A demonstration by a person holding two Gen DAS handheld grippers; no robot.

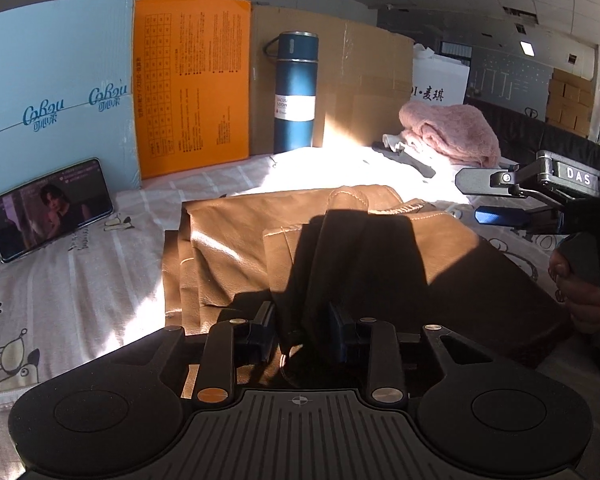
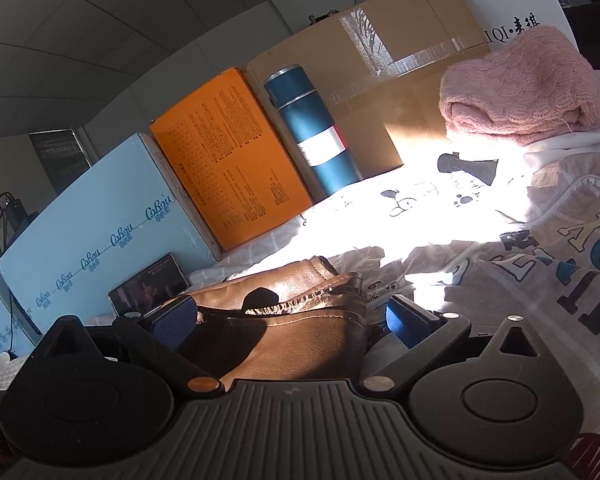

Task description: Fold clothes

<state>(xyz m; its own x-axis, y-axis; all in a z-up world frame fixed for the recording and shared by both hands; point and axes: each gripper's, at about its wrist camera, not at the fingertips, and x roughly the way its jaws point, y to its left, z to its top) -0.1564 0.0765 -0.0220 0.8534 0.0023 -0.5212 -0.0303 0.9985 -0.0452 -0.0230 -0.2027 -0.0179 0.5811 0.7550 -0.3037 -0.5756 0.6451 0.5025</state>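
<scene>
Jacket (image 1: 340, 248), folded, long axis crosswise; collar faces away.

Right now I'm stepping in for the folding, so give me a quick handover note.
Left gripper: jaws close around a dark fold of the brown leather garment; a firm pinch is not clear.
Right gripper: open, jaws straddling the garment's edge.
Garment lies partly folded on the printed sheet.
Pink sweater already folded, at the back.
Left: finish the fold, smooth it.
</scene>
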